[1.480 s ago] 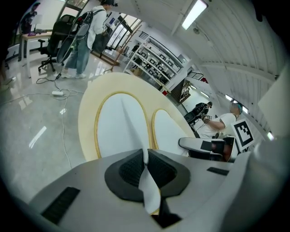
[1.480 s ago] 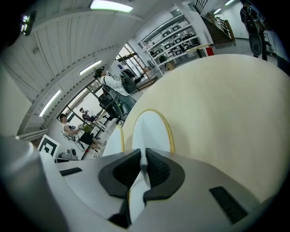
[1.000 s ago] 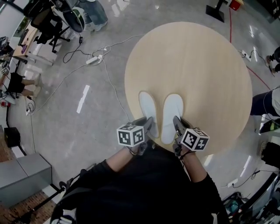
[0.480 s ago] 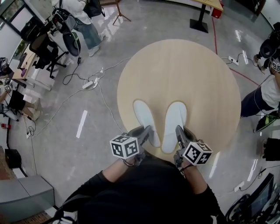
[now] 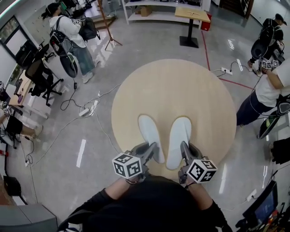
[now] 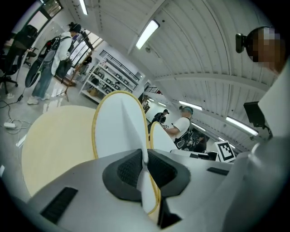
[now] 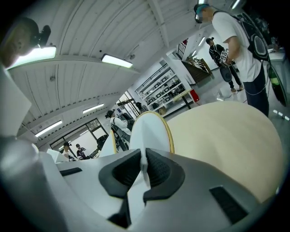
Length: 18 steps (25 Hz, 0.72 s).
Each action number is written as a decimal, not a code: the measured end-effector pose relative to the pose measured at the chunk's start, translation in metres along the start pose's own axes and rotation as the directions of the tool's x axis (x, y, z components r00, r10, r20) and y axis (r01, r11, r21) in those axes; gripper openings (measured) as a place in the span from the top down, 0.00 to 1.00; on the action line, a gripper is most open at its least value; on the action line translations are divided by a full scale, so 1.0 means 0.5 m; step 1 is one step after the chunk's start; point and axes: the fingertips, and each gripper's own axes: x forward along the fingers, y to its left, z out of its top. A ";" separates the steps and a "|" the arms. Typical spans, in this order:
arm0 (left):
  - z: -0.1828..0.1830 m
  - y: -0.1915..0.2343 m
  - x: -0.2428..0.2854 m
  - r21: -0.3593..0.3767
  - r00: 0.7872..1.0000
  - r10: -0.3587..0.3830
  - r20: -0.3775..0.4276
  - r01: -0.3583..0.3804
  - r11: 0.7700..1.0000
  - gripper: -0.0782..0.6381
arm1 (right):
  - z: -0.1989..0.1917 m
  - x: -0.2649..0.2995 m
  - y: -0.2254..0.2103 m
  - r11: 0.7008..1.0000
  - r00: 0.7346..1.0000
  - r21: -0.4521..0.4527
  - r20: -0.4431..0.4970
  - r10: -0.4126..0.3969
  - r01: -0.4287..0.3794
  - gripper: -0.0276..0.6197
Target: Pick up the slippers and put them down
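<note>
Two thin white slippers hang side by side above the round wooden table (image 5: 181, 90), lifted off its top. My left gripper (image 5: 153, 149) is shut on the heel end of the left slipper (image 5: 150, 136); in the left gripper view the pale sole (image 6: 118, 131) with its yellow rim rises between the dark pads (image 6: 129, 171). My right gripper (image 5: 183, 150) is shut on the heel end of the right slipper (image 5: 178, 139), whose sole (image 7: 149, 132) sticks up from the pads (image 7: 159, 171). Both toes point away from me.
The table stands on a grey floor with cables and a power strip (image 5: 86, 109) to its left. People stand at the far left (image 5: 68, 34) and at the right (image 5: 267, 86). Office chairs (image 5: 38, 77), shelves (image 5: 158, 11) and a small table (image 5: 192, 16) lie farther off.
Both grippers have risen with the slippers held in them, and the table and floor look smaller and farther below. The head view has tilted up, so more of the room shows.
</note>
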 end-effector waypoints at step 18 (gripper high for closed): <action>-0.007 -0.051 0.042 0.064 0.985 -0.161 -0.063 0.165 0.984 0.85 | 0.056 -0.089 -0.013 0.992 0.978 0.022 0.161 -0.128 0.127 0.91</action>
